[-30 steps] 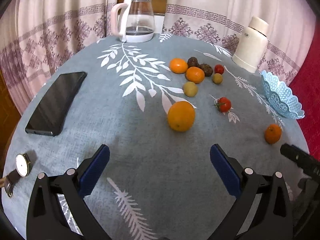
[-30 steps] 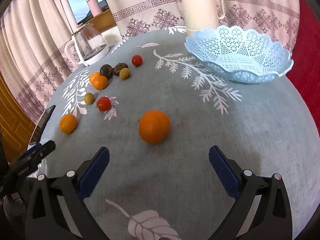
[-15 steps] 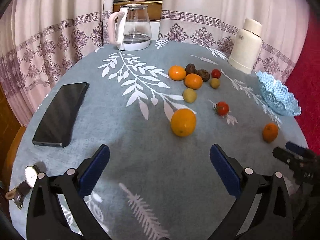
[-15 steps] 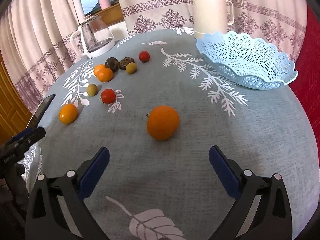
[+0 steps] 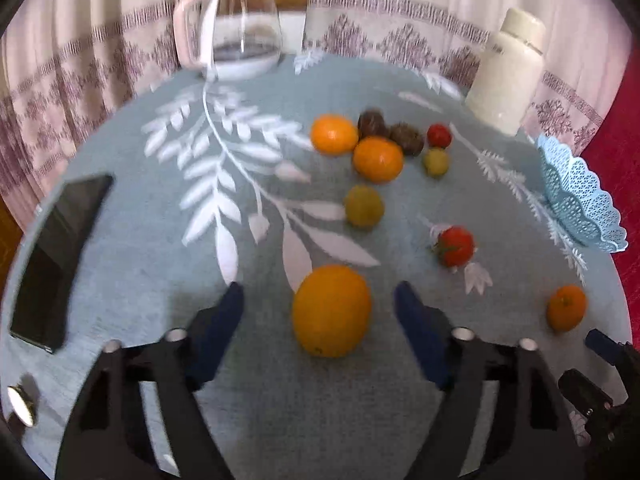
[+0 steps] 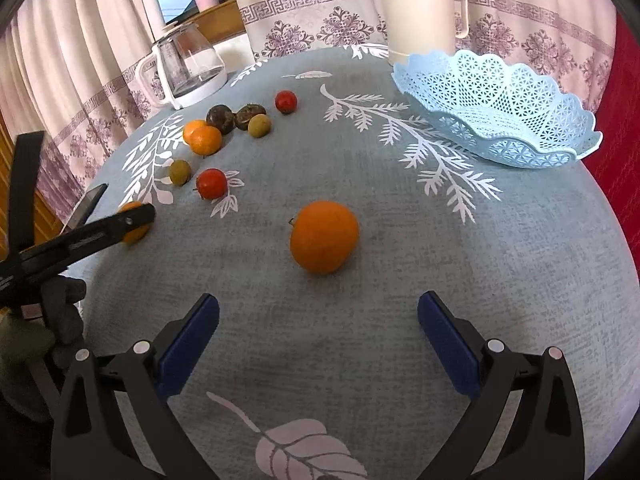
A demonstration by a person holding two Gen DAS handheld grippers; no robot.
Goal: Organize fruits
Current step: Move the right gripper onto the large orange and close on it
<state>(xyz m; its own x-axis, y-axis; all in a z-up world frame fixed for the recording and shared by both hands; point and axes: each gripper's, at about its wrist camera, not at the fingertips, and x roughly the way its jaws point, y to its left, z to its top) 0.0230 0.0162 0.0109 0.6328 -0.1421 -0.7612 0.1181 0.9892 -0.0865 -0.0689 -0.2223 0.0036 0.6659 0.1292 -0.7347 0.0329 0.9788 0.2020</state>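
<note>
Left wrist view: low over the near table [image 5: 132, 264] edge, facing across toward the glass kettle [image 5: 240, 36] and curtain, very near the big orange [image 5: 331, 310]. Right wrist view: from the right side, a little higher, facing the small orange [image 6: 324, 236] and blue basket [image 6: 496, 108]. Shared by both: same fruit cluster, kettle, white flask [image 6: 420, 8], basket.

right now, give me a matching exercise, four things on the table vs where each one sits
Things:
1. large orange
2. blue basket
3. black phone
4. glass kettle

Places:
a. far edge, by the curtains
b. between the open left gripper fingers
c. left edge of the table
d. right edge, before the white flask

Pairs: 1-b, 2-d, 3-c, 4-a
</note>
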